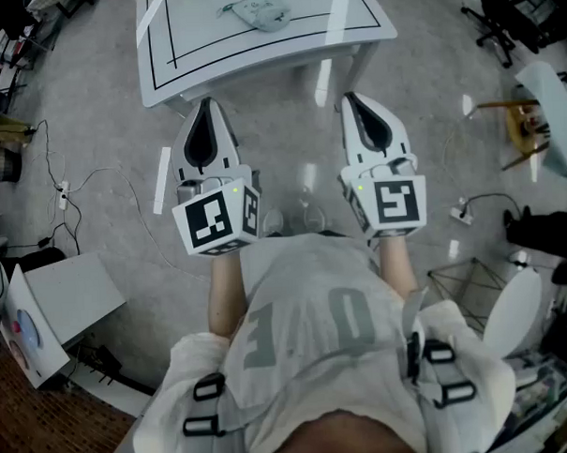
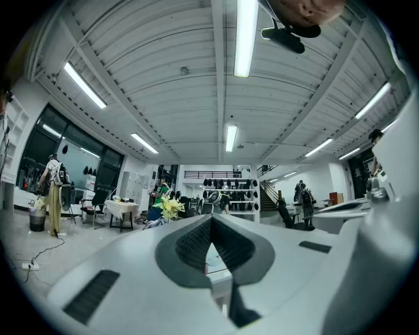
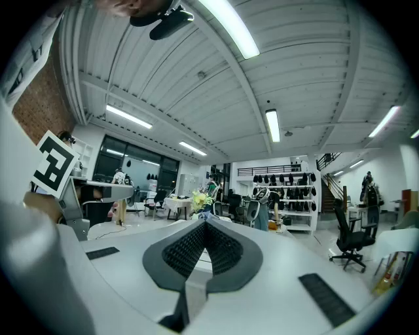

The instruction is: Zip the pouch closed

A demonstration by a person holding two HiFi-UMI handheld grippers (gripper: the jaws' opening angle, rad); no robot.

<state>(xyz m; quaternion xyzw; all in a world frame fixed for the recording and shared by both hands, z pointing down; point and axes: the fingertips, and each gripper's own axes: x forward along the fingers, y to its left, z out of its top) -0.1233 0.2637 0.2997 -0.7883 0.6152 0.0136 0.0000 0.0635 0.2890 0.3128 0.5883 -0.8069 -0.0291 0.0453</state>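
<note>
pouch [image 1: 260,13]: grey, rounded | table [image 1: 257,55]: white, glossy | jaws: ribbed, together

Pale lettered shirt [image 1: 311,314], black buckles [image 1: 208,387], white left gripper [image 1: 204,104], matching right gripper [image 1: 350,100]

A lab hall: ceiling strip lights [image 2: 245,33], stocked shelves [image 2: 229,193], office chairs [image 3: 347,242].
</note>
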